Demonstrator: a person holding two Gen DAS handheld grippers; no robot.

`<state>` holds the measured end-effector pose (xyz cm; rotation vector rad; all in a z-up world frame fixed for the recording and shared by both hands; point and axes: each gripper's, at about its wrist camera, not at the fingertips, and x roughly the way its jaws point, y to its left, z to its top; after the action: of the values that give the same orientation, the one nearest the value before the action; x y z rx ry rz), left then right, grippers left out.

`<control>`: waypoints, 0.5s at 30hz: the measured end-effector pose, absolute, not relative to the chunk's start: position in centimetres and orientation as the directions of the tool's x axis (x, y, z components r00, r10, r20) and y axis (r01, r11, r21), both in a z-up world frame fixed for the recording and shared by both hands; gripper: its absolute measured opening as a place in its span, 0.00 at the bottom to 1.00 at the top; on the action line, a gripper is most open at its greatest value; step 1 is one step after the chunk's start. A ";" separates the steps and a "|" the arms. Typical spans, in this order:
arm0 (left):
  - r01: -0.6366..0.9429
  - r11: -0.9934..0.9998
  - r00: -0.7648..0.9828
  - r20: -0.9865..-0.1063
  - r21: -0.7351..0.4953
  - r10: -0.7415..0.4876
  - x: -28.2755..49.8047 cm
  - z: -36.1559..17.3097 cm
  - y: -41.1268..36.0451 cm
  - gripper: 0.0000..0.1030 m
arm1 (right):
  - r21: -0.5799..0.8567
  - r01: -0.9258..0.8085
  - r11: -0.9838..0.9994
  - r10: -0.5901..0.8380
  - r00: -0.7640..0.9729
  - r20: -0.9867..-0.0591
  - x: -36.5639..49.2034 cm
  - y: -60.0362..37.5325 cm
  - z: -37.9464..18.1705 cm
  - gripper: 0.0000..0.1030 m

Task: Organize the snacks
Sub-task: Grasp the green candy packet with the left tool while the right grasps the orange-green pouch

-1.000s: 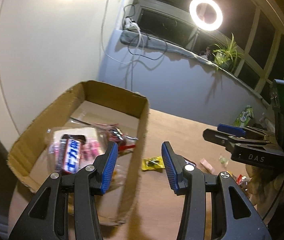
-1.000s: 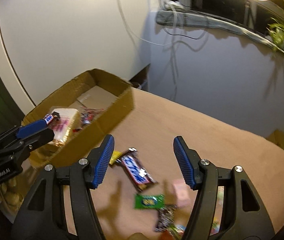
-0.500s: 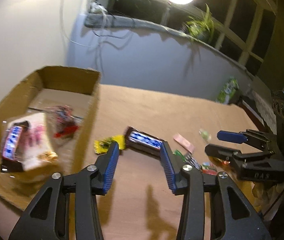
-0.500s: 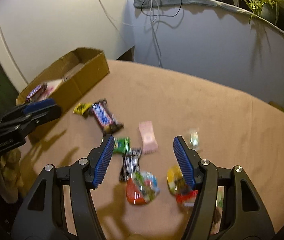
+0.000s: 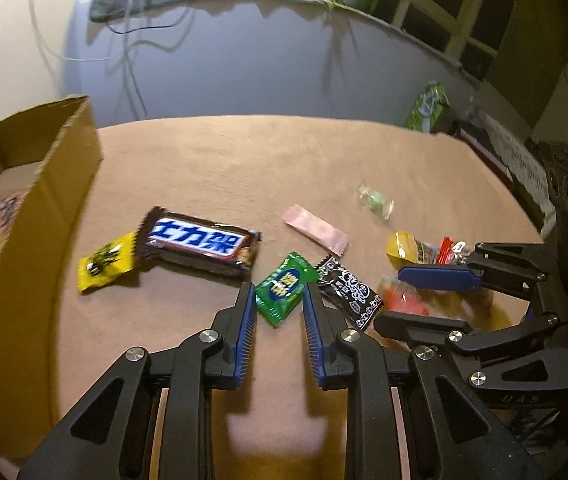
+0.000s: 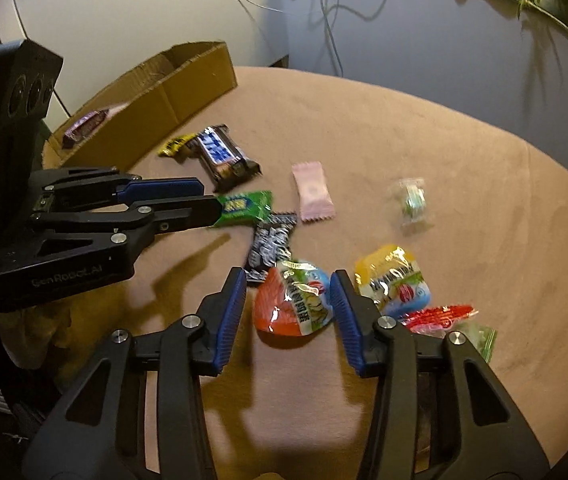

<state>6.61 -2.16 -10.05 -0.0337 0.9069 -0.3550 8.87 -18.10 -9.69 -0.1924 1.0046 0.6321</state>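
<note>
Now both grippers sit low over the table, no longer up by the cardboard box at 9 o'clock. The left gripper is closing, its ribbed blue pads flanking a crinkly green candy packet. The right gripper, also closing, brackets a glossy orange jelly cup lying at its 12 o'clock

One cardboard box. One chocolate bar on the surface, a second bar in the box. Two jelly cups. Single wrapped sweets: yellow, green, black, pink, clear, red. Two grippers.
</note>
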 end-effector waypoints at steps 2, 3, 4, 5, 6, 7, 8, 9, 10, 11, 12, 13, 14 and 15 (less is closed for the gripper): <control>0.300 0.940 0.554 -0.773 -0.161 -0.309 7.0 -10.2 -2.7 0.22 | 0.133 -0.576 0.806 0.403 0.372 -0.836 9.0 -18.3 -10.1 0.45; 0.303 0.940 0.552 -0.776 -0.154 -0.305 7.2 -10.3 -2.8 0.22 | 0.129 -0.579 0.805 0.403 0.374 -0.835 9.0 -18.2 -10.1 0.45; 0.301 0.943 0.554 -0.778 -0.144 -0.296 7.4 -10.3 -3.0 0.22 | 0.122 -0.583 0.803 0.401 0.378 -0.834 8.9 -18.2 -10.1 0.45; 0.301 0.944 0.555 -0.779 -0.138 -0.291 7.6 -10.4 -3.0 0.22 | 0.117 -0.585 0.802 0.399 0.381 -0.834 8.9 -18.1 -10.1 0.45; 0.305 0.943 0.555 -0.780 -0.133 -0.290 7.8 -10.3 -3.1 0.22 | 0.109 -0.586 0.803 0.395 0.387 -0.833 8.9 -18.1 -10.1 0.45; 0.308 0.943 0.556 -0.780 -0.128 -0.288 7.8 -10.4 -3.2 0.22 | 0.104 -0.586 0.804 0.392 0.390 -0.833 8.9 -18.1 -10.1 0.45; 0.316 0.941 0.556 -0.781 -0.118 -0.285 7.8 -10.5 -3.3 0.22 | 0.100 -0.588 0.803 0.391 0.391 -0.833 8.9 -18.1 -10.1 0.45; 0.325 0.940 0.553 -0.785 -0.105 -0.279 7.8 -10.6 -3.5 0.22 | 0.099 -0.591 0.800 0.391 0.390 -0.834 9.0 -18.0 -10.1 0.45; 0.326 0.940 0.553 -0.788 -0.096 -0.272 7.8 -10.7 -3.7 0.22 | 0.097 -0.594 0.799 0.391 0.388 -0.835 9.0 -18.0 -10.2 0.45; 0.327 0.941 0.555 -0.788 -0.089 -0.267 7.7 -10.8 -3.8 0.22 | 0.094 -0.596 0.798 0.389 0.389 -0.835 9.0 -18.0 -10.2 0.45; 0.326 0.941 0.555 -0.788 -0.088 -0.266 7.7 -10.8 -3.8 0.22 | 0.090 -0.597 0.797 0.387 0.391 -0.835 8.9 -17.9 -10.2 0.45; 0.325 0.941 0.553 -0.789 -0.092 -0.268 7.8 -10.8 -3.8 0.22 | 0.084 -0.597 0.798 0.383 0.395 -0.835 8.8 -17.9 -10.2 0.45; 0.320 0.942 0.550 -0.790 -0.098 -0.269 7.8 -10.8 -3.7 0.22 | 0.078 -0.599 0.797 0.380 0.397 -0.835 8.8 -17.8 -10.2 0.45; 0.316 0.943 0.549 -0.791 -0.104 -0.271 7.8 -10.8 -3.6 0.22 | 0.073 -0.600 0.797 0.377 0.400 -0.836 8.7 -17.8 -10.2 0.45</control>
<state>7.85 -3.61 -10.79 0.0529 0.9272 -0.3476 8.72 -17.75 -10.24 -0.2558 0.9805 0.6263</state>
